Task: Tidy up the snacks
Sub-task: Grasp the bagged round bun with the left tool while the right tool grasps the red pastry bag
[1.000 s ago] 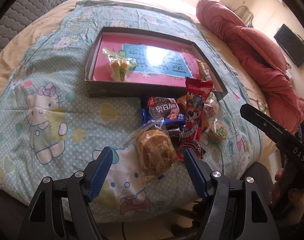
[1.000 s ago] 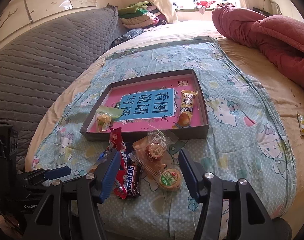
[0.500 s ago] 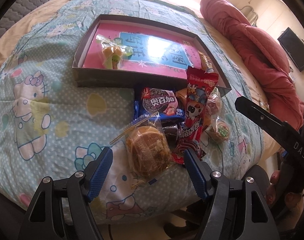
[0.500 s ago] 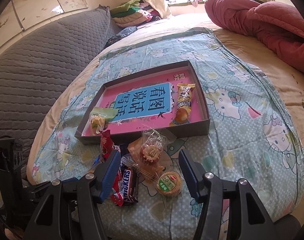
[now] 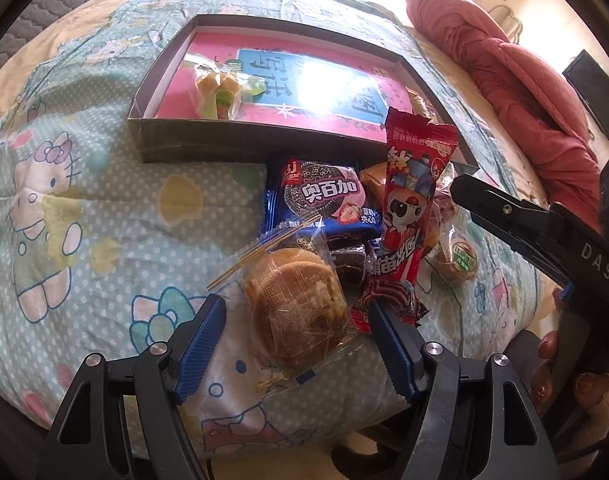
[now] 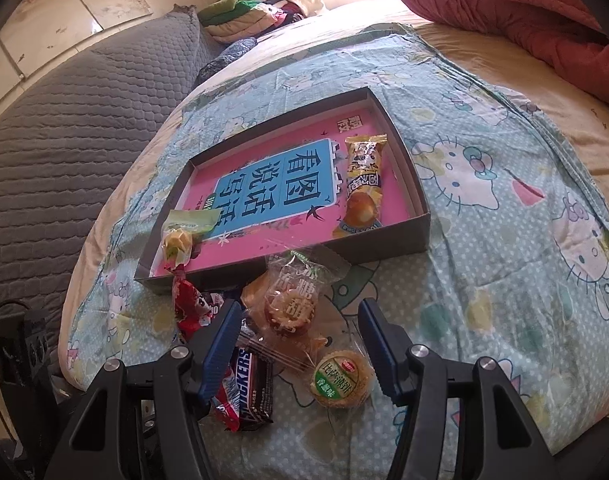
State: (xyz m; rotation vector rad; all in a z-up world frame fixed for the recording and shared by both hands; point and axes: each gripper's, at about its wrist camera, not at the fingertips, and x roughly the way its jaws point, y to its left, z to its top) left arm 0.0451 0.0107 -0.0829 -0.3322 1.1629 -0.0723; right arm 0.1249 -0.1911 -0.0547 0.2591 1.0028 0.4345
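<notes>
I see my left gripper (image 5: 294, 338) wide open, its blue fingers standing on both sides of a round brown cake in a clear plastic wrapper (image 5: 298, 312). I think the pads do not touch the wrapper yet, but the view so close is not sharp enough to be sure.

Just behind the cake lies a blue packet of chocolate sandwich cookies (image 5: 324, 202), and to its right a tall red packet with a cartoon face (image 5: 410, 208) leans over the pile. All of this lies on the pale green cartoon-cat bedsheet (image 5: 84, 216), close to the front wall of the shallow dark cardboard box with a pink printed bottom (image 6: 288, 266).

My right gripper (image 6: 300, 342) is also wide open and holds nothing. Between its fingers I see a clear-wrapped pastry with a brown centre (image 6: 290, 308), and nearer the right finger a small round cake with a green label (image 6: 342, 378). A dark Snickers bar (image 6: 250, 394) lies under the left finger.

Inside the box, a long yellow snack packet (image 6: 362, 180) lies at the right side and a small green-and-yellow wrapped sweet (image 6: 180, 236) at the left.
</notes>
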